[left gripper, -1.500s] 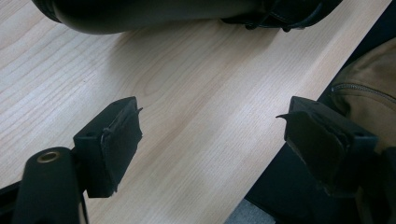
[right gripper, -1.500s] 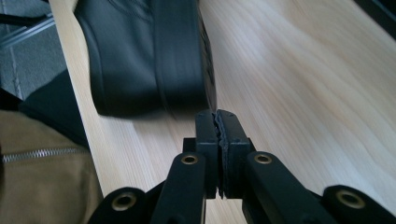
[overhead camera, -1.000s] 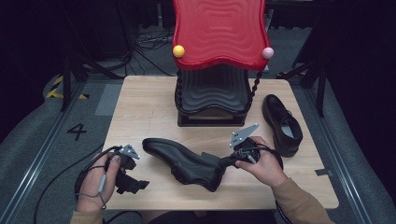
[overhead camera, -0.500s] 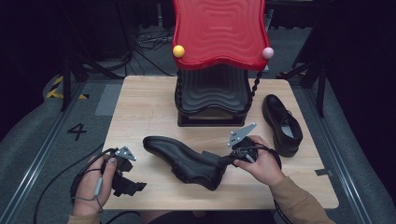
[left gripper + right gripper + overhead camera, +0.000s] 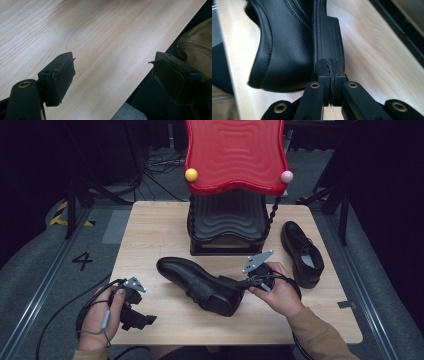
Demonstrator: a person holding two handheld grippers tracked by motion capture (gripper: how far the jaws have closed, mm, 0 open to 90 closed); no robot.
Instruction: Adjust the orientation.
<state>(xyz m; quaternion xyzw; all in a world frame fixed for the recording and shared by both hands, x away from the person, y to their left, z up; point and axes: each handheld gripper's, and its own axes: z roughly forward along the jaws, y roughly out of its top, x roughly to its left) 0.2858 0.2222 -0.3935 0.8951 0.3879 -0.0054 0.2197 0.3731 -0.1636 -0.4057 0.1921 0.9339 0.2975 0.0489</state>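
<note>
Scene: a person sits at a pale wooden worktop (image 5: 165, 227) with a hand-held gripper in each hand.
Landmark: a red-topped black stand (image 5: 227, 227) at the far middle of the worktop.
Near shoe, place: a black leather shoe (image 5: 200, 285) lies in front of the stand, toe pointing left.
Near shoe, look: smooth, slightly glossy leather, visible stitching, ribbed black heel block.
Right hand-held gripper (image 5: 329, 65): jaws closed flat together, pinching what seems to be the heel edge of the near shoe.
Left hand-held gripper (image 5: 113, 75): jaws wide apart, holding nothing, front-left of the stand at the worktop's near edge.
Second shoe (image 5: 301, 252): upright, right of the stand.
Risk: the pinch is thin and right at the heel edge, so lifting or swinging could let the smooth leather slip free.
Risk: a dropped shoe could fall off the near edge.
</note>
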